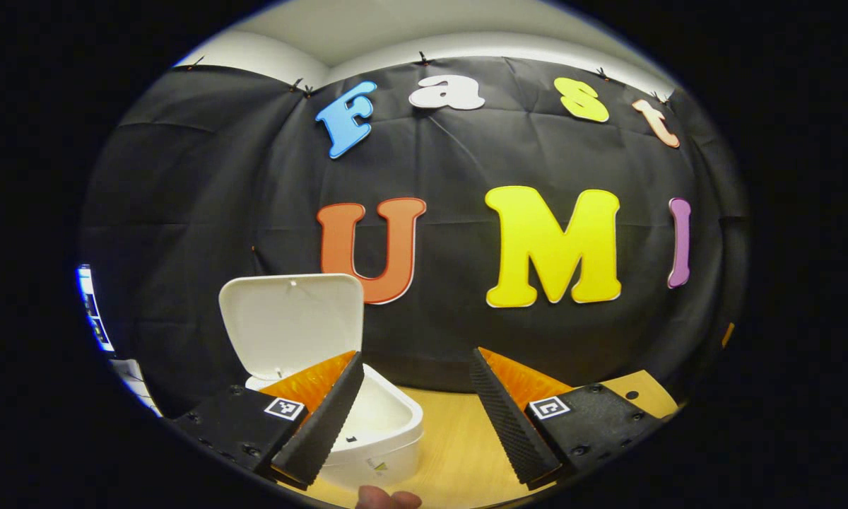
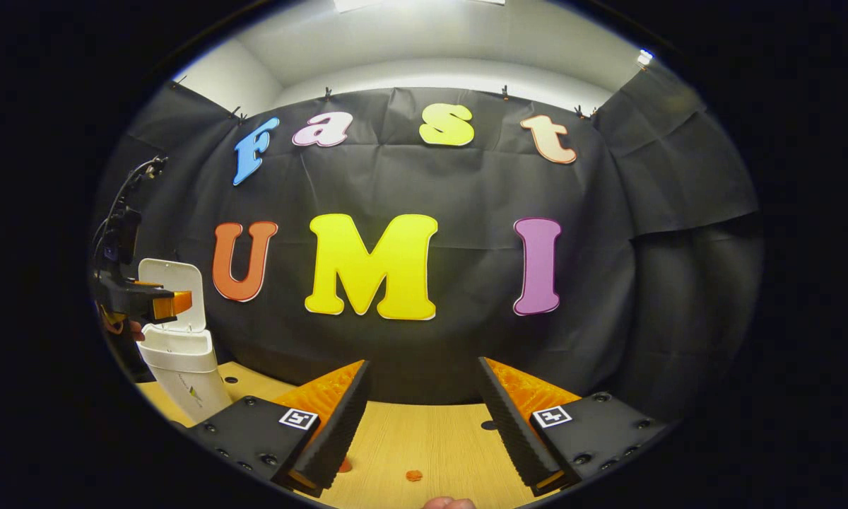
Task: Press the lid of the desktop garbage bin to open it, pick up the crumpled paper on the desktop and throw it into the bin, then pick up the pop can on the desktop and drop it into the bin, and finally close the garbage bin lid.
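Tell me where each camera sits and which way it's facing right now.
Left gripper view: rides the left gripper, facing the cloth wall; white bin with its lid up sits behind its open fingers.
Right gripper view: rides the right gripper, facing the same wall over the wooden table; fingers open.
Shared: the bin; here the left gripper hangs by its lid.

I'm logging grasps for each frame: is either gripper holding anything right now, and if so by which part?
Nothing is held. The left gripper and right gripper are both open with empty gaps. The bin stands with its lid up.
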{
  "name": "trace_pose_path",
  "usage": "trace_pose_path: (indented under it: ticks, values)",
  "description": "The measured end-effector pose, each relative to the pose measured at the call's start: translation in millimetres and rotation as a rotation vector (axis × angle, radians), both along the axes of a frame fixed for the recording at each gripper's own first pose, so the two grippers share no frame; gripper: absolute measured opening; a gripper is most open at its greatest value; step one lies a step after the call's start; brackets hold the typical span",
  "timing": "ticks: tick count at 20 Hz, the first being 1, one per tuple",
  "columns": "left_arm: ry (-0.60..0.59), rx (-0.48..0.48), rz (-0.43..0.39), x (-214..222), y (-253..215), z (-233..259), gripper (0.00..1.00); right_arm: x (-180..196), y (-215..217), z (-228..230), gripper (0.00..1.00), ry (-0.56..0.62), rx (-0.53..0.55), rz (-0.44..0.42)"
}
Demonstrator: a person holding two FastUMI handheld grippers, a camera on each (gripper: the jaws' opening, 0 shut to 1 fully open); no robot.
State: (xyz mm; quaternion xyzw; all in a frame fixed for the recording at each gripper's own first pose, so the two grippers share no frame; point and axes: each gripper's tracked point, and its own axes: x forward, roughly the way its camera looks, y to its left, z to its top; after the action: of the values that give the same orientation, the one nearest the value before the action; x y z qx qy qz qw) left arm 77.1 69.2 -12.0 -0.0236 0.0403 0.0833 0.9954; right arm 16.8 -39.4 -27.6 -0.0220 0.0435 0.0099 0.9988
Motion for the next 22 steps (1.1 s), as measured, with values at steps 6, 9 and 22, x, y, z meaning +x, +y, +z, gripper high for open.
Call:
trace_pose_path:
  ticks: [6, 9, 22]
  values:
    - [-0.001, -0.010, -0.061, -12, -28, -5, 0.99, -7, 6, -22, 0.94, 0.065, 0.014, 0.066]
    - [0.015, -0.020, -0.092, -21, -43, -16, 0.99, -9, 2, -36, 0.93, 0.100, 0.011, 0.079]
    - [0.133, -0.022, -0.086, -77, -75, -61, 0.99, -2, -22, -149, 0.94, 0.327, 0.010, 0.175]
